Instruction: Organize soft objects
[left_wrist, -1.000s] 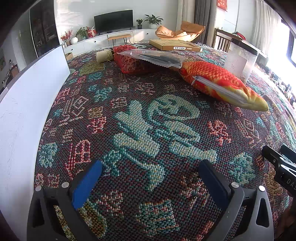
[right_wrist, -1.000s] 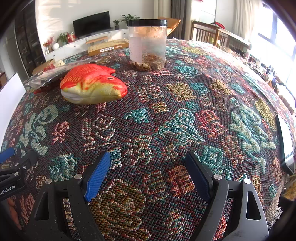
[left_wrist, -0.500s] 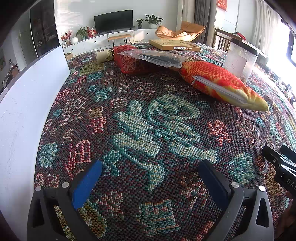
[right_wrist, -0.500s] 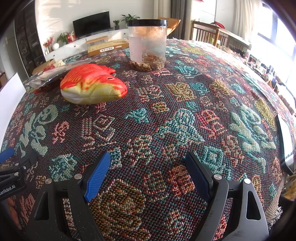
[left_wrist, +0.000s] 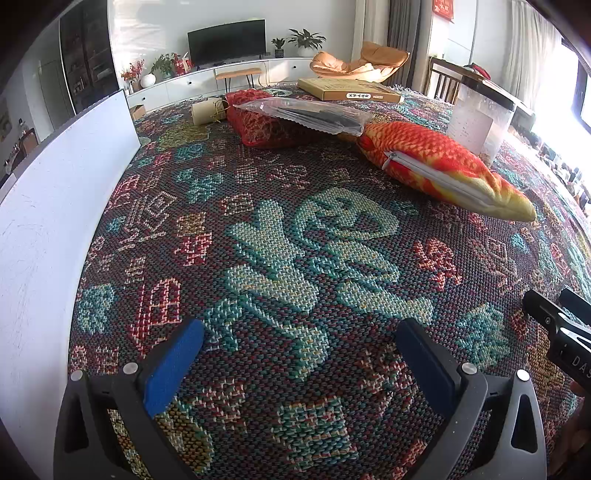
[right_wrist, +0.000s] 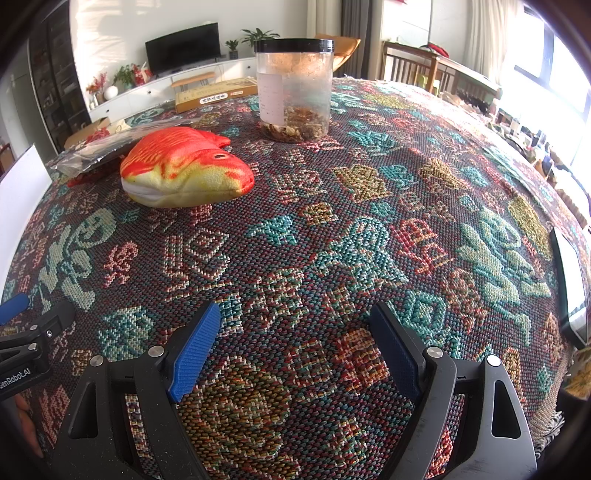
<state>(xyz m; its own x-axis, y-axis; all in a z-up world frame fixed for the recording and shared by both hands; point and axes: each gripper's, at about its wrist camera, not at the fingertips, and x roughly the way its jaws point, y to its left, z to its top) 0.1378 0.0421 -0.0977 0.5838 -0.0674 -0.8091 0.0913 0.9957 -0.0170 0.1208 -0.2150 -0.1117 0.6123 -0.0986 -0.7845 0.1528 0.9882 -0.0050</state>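
Observation:
A red-orange plush fish with a white zipper lies on the patterned woven tablecloth, far right in the left wrist view; the right wrist view has the plush fish at upper left. Behind it sit a red knitted pouch and a clear plastic bag holding something dark. My left gripper hovers low over the cloth, open and empty, well short of the fish. My right gripper is likewise open and empty, near the table's front.
A clear jar with a black lid stands behind the fish. A flat cardboard box lies at the far edge, a paper roll beside the pouch. A white board rises along the left. A phone-like slab lies right.

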